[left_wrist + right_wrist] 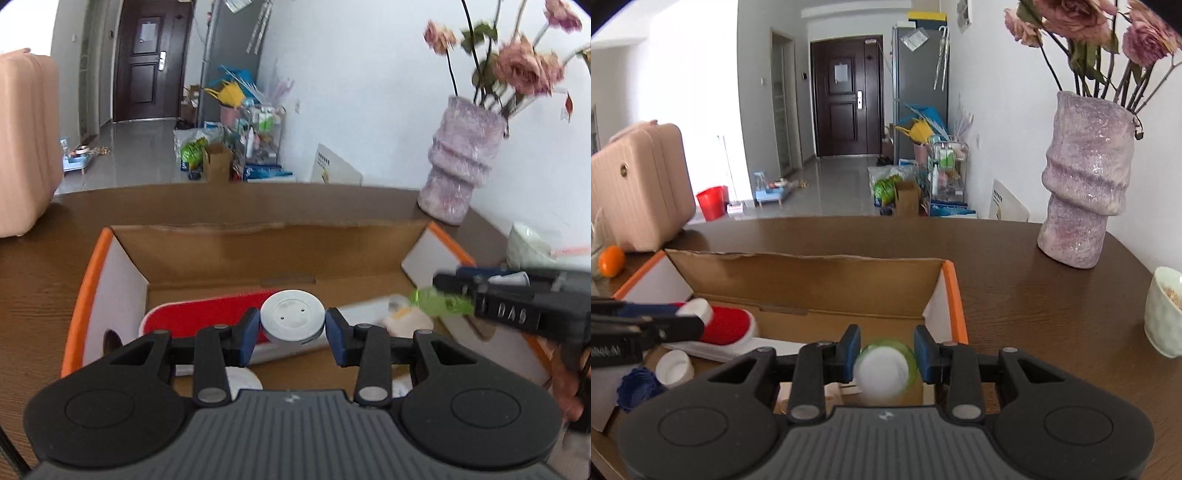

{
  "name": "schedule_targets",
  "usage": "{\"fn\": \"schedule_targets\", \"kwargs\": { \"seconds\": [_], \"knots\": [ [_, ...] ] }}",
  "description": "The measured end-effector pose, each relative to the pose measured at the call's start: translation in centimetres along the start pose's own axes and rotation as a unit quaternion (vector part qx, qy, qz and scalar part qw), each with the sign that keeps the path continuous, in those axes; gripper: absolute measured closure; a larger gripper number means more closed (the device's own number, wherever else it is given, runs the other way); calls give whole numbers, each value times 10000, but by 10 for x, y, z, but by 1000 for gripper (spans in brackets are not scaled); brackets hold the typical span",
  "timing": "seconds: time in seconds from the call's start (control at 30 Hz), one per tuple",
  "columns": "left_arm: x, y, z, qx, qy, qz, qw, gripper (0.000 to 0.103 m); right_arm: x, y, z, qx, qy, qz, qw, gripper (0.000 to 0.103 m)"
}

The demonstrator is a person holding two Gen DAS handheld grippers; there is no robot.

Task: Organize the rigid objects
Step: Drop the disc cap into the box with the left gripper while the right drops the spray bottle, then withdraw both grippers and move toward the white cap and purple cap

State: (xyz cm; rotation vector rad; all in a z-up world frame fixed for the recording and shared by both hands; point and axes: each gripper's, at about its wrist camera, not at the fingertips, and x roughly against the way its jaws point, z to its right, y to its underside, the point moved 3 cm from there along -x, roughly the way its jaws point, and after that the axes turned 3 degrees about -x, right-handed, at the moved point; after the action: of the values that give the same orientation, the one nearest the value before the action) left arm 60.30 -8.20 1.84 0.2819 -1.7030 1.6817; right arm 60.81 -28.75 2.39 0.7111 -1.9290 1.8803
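Note:
An open cardboard box (229, 251) with orange edges stands on the brown table; it also shows in the right wrist view (809, 280). My left gripper (292, 325) is shut on a white round puck-shaped object (291, 319) and holds it above the box. My right gripper (886, 354) is shut on a green-and-white round object (884, 373), blurred, over the box's right end; it shows in the left wrist view (443, 304) too. Inside the box lie a red-and-white brush (727, 328), a white cap (675, 367) and a blue ruffled piece (637, 387).
A lilac vase (1086, 184) with dried roses stands at the table's back right. A pale green cup (1163, 314) stands at the right edge. A pink case (639, 188) and an orange (611, 260) are at the left.

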Motion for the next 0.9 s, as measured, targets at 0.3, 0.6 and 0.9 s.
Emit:
{"fn": "schedule_targets", "kwargs": {
  "seconds": [0.3, 0.6, 0.9],
  "knots": [
    [4, 4, 2, -79, 109, 24, 9999, 56, -1, -2, 4, -179, -92, -10, 9998, 75],
    [27, 6, 3, -42, -6, 125, 9999, 55, 35, -13, -13, 43, -188, 428, 9989, 64],
    [129, 26, 14, -189, -130, 835, 9962, 46, 121, 19, -23, 54, -573, 953, 9938, 51]
  ]
}}
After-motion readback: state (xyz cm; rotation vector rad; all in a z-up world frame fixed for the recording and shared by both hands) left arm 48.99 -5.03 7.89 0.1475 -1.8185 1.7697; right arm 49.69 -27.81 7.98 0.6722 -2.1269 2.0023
